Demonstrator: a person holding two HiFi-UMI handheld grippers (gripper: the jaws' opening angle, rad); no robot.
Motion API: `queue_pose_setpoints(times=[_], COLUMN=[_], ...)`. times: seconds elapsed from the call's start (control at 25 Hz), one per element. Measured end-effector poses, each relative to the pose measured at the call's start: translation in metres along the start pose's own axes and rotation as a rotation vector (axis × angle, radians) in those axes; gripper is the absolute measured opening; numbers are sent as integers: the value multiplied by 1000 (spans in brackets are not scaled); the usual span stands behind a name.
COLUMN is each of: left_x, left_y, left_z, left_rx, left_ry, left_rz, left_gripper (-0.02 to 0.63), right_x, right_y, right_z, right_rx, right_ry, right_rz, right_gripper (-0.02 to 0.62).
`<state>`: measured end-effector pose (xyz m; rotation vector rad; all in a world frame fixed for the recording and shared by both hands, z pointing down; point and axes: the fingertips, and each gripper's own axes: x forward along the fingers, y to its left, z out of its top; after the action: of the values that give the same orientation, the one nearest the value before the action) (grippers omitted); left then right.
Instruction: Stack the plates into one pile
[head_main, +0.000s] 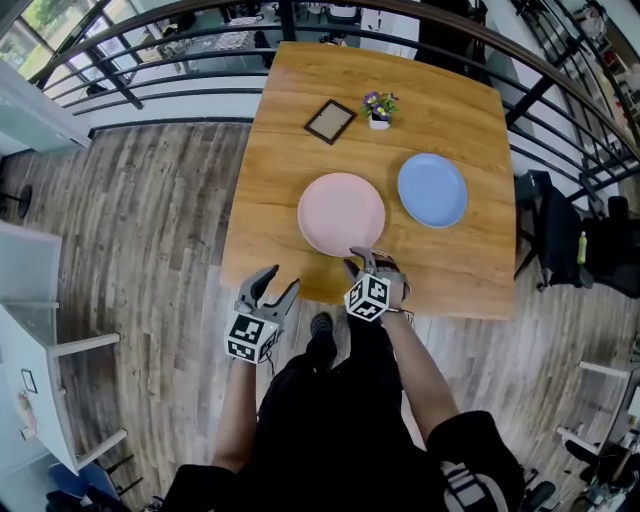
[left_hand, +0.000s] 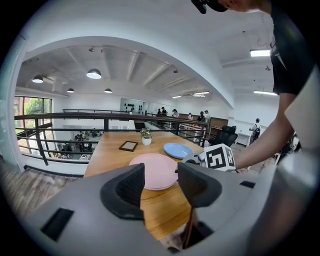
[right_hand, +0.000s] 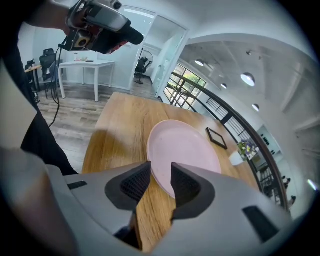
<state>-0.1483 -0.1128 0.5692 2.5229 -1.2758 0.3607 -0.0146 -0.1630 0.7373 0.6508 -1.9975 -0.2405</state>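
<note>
A pink plate (head_main: 341, 213) lies near the front of the wooden table (head_main: 440, 110), and a blue plate (head_main: 432, 189) lies apart from it to its right. My right gripper (head_main: 362, 262) is at the pink plate's near rim, angled down. In the right gripper view its jaws stand apart (right_hand: 160, 182), with the pink plate's (right_hand: 185, 147) edge showing in the gap and the pads not pressing on it. My left gripper (head_main: 270, 285) hangs open and empty off the table's front edge, left of the right one. It faces the pink plate (left_hand: 155, 170) and the blue plate (left_hand: 177, 150).
A small dark picture frame (head_main: 329, 121) and a potted flower (head_main: 379, 108) stand at the table's far side. A black railing (head_main: 150, 95) runs behind the table. A dark office chair (head_main: 555, 230) is at the right, and white furniture (head_main: 40, 330) at the left.
</note>
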Motion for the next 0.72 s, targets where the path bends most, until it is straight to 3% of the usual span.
queue_pose_setpoints(times=[0.72], left_x=[41], left_y=[-36], left_z=[13], left_rx=[36], left_ry=[6], left_rz=[-83], left_gripper=[219], right_x=[-30], right_y=[-31], right_z=[-62], right_rx=[107], right_ry=[51], right_rz=[-77], right_gripper=[130])
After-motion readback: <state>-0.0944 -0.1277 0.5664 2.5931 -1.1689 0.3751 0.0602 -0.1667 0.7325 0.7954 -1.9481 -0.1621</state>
